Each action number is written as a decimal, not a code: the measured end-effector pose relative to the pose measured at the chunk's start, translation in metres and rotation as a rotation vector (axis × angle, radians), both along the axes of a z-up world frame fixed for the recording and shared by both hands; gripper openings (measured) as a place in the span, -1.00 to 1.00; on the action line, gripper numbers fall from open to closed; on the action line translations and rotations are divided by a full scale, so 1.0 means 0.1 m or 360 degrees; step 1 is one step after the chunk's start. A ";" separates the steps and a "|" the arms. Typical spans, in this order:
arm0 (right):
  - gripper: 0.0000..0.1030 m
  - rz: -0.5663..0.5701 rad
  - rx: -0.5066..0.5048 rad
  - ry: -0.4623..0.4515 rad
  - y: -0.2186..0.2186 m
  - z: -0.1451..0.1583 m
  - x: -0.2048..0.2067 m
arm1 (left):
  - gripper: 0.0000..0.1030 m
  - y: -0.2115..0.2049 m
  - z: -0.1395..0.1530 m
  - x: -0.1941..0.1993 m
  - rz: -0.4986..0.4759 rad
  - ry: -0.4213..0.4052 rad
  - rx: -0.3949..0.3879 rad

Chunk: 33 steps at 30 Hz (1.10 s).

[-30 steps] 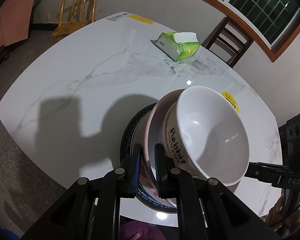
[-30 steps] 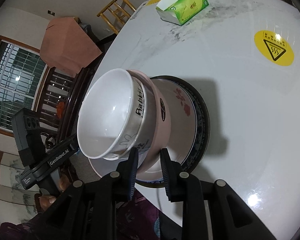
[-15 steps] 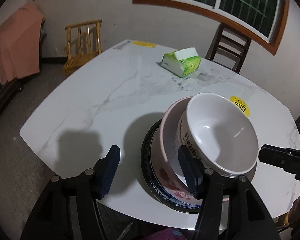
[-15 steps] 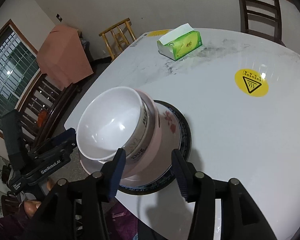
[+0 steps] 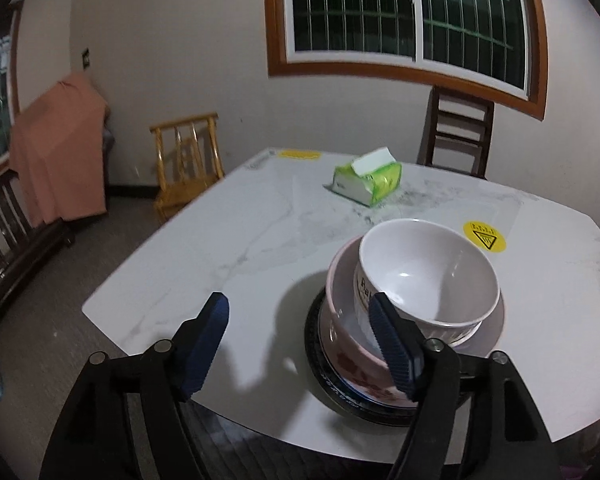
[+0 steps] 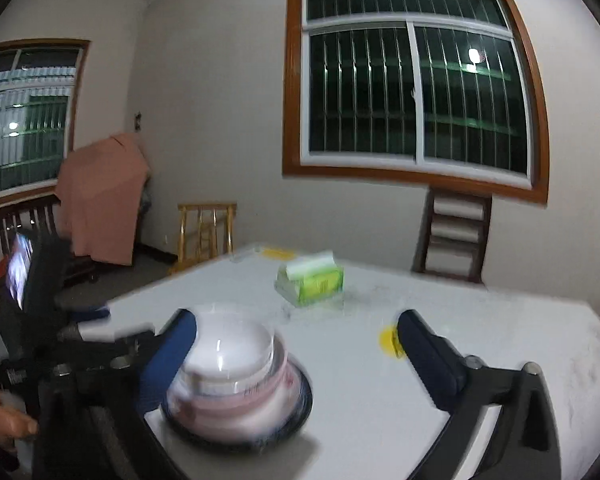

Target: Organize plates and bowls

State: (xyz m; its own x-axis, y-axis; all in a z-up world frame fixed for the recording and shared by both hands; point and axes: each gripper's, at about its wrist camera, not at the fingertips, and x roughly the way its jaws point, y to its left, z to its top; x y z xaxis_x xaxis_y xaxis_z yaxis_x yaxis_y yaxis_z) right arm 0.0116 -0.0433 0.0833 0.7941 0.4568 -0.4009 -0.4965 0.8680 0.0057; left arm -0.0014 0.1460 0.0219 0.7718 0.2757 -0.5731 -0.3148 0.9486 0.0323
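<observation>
Evidently the stacking is complete: a white bowl [image 5: 428,276] sits nested in a pink bowl [image 5: 342,322], which rests on a dark-rimmed plate [image 5: 320,364] near the table's [image 5: 228,248] 6 o'clock edge. The left gripper [image 5: 300,344] is spread wide and holds nothing; its right-hand pad overlaps the stack in the picture, though contact cannot be told. The right gripper [image 6: 296,344] is likewise wide open and empty, with the stack at about 7 o'clock of its span.

Judged from this layout, the step in hand is a clean withdrawal. It is done well by drawing each tool straight back along its fingers, keeping the pads clear of the bowl rims, since the white bowl sits off-centre in the pink one, toward 3 o'clock, and a sideways brush could tip it.

The left wrist view is sharp: it shows the nesting order, dark lettering on the white bowl's wall, and a yellow warning sticker [image 5: 484,237] at 1 o'clock of the stack. The right wrist view is motion-blurred; its stack [image 6: 236,376] reads only as pale bands. It alone, however, shows the left gripper's body [image 6: 40,300] and the person's hand [image 6: 4,420] at 9 o'clock. A green tissue pack [image 5: 368,183] lies well apart toward 12 o'clock.
</observation>
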 end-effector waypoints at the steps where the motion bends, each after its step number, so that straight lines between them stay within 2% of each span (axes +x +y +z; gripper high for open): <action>1: 1.00 0.0017 -0.0013 0.0063 0.04 -0.05 0.02 | 0.49 -0.01 -0.01 -0.05 0.0004 -0.0024 0.0008; 3: 1.00 0.0003 -0.0004 0.0017 0.04 -0.05 -0.04 | 0.65 -0.02 -0.04 -0.11 0.0017 -0.0057 0.0029; 6: 1.00 -0.0051 -0.0079 -0.0097 0.13 0.00 -0.14 | 0.66 -0.01 -0.10 -0.14 -0.0009 -0.0060 -0.0004; 12: 1.00 -0.0067 0.0009 -0.0079 0.15 -0.02 -0.20 | 0.69 -0.01 -0.09 -0.14 -0.0040 -0.0073 -0.0003; 18: 1.00 -0.0064 -0.0007 -0.0084 0.12 -0.03 -0.35 | 0.93 -0.05 0.02 -0.31 -0.0069 -0.0235 0.0012; 22: 1.00 -0.0080 0.0039 -0.0089 0.08 0.01 -0.36 | 0.99 -0.14 0.10 -0.39 -0.0102 -0.0332 0.0089; 24: 1.00 -0.0090 0.0049 -0.0073 0.06 0.01 -0.35 | 0.99 -0.19 0.11 -0.39 -0.0143 -0.0317 0.0118; 29: 1.00 -0.0087 0.0051 -0.0060 0.05 -0.01 -0.36 | 0.99 -0.23 0.10 -0.30 -0.0182 -0.0208 0.0083; 33: 1.00 -0.0078 0.0043 -0.0049 0.05 -0.01 -0.37 | 0.99 -0.23 0.10 -0.31 -0.0174 -0.0205 0.0071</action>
State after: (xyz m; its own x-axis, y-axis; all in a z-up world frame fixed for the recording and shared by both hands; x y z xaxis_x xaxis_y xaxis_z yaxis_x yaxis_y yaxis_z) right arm -0.0250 -0.0380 0.0821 0.8274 0.4277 -0.3641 -0.4539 0.8909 0.0151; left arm -0.0327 0.1225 0.0322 0.8647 0.2088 -0.4569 -0.2139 0.9760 0.0411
